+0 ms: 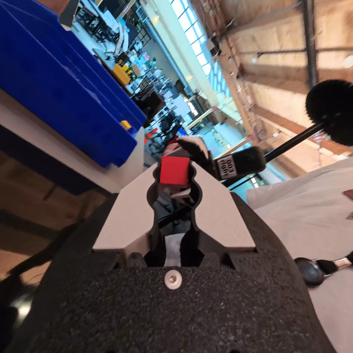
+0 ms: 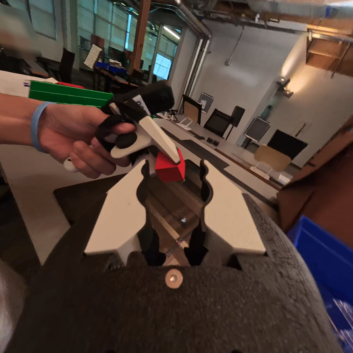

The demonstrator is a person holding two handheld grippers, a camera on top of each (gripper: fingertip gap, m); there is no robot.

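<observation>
Item: small red rigid cube (image 1: 174, 170), likely light, smooth-faced | Held aloft: left gripper (image 1: 173, 168) clamped on opposite flat faces | Right gripper (image 2: 173, 168) spread wide, empty, just beside | Free faces graspable

Block (image 1: 174, 170): plain red, no pattern. Left gripper (image 1: 174, 168): beige fingers (image 1: 131, 206), black wavy pads, speckled black body. Right gripper (image 2: 173, 168): same beige and black. Bin (image 1: 57, 80): solid blue. Flat board (image 2: 66, 94): green. Wristband (image 2: 37, 126): light blue.
</observation>
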